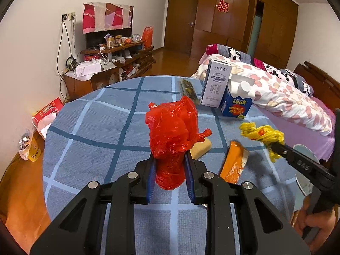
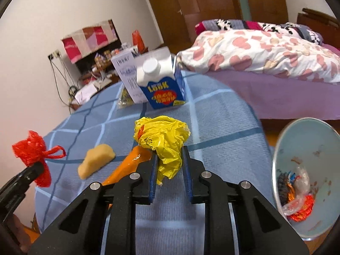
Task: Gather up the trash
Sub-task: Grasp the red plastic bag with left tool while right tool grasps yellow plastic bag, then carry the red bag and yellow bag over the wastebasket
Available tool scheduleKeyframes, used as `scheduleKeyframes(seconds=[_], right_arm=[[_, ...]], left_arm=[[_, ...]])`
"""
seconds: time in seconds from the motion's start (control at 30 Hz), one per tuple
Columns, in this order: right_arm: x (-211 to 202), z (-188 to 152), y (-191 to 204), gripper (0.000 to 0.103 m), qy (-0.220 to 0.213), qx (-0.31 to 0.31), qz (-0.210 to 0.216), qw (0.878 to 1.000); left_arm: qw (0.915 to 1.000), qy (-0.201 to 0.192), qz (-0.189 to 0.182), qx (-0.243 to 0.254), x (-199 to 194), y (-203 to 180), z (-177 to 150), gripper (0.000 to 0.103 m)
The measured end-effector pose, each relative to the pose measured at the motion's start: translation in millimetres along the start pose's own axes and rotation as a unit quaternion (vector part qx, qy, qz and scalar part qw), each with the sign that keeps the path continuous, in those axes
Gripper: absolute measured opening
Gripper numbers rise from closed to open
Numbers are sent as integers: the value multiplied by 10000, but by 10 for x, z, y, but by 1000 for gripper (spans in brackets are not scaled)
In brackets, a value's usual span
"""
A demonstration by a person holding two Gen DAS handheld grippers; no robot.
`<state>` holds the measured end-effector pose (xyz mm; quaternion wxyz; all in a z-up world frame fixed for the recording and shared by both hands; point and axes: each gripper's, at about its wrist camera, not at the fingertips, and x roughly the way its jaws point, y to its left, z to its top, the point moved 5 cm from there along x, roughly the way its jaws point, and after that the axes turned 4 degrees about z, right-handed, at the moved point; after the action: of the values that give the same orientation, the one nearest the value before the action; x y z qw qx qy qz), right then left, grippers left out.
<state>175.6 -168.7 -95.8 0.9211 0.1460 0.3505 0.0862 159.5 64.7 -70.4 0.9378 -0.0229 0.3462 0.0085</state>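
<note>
The left gripper (image 1: 170, 170) has its jaws clenched on a crumpled red plastic bag (image 1: 173, 136), which stands up between the blue pads above the table (image 1: 95, 131) with its blue checked cloth. The right gripper (image 2: 169, 167) has its jaws clenched on a crumpled yellow plastic bag (image 2: 162, 140), held in the air over the same table.

I take the blue LOOK carton (image 2: 163, 85) as the landmark. It stands upright near the far edge of the table, with a white cap on top. Just beside it, touching or almost touching, stands a taller white milk carton (image 1: 215, 84). Beyond the white carton a dark snack wrapper (image 1: 189, 90) lies flat on the cloth. On the near side of the blue carton, toward the grippers, lie a pale yellow sponge-like piece (image 2: 95, 159) and an orange wrapper (image 2: 127, 165), near each other but apart. The yellow bag hangs above the orange wrapper.

To the right of the blue carton, off the table edge, is a light blue bin (image 2: 297, 138), seen tilted in the right wrist view. Inside it lie some crumpled wrappers (image 2: 295, 197), orange and clear. Behind the blue carton is a bed (image 2: 286, 93) with a heart-pattern quilt (image 2: 255, 48).
</note>
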Motion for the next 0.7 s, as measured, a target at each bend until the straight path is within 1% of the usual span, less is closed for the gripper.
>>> scheduleKeyframes(seconds=[0.27, 0.47, 0.7], right_arm=[[-458, -77, 31, 21, -433, 13, -1, 9991], [-676, -150, 53, 21, -507, 53, 26, 9987], [-809, -254, 64, 21, -523, 58, 59, 9986]], left_arm=[[9995, -140, 132, 243, -209, -111, -31, 24], [9993, -182, 112, 312, -319, -196, -60, 24], [9990, -199, 95, 393, -424, -256, -124, 24]])
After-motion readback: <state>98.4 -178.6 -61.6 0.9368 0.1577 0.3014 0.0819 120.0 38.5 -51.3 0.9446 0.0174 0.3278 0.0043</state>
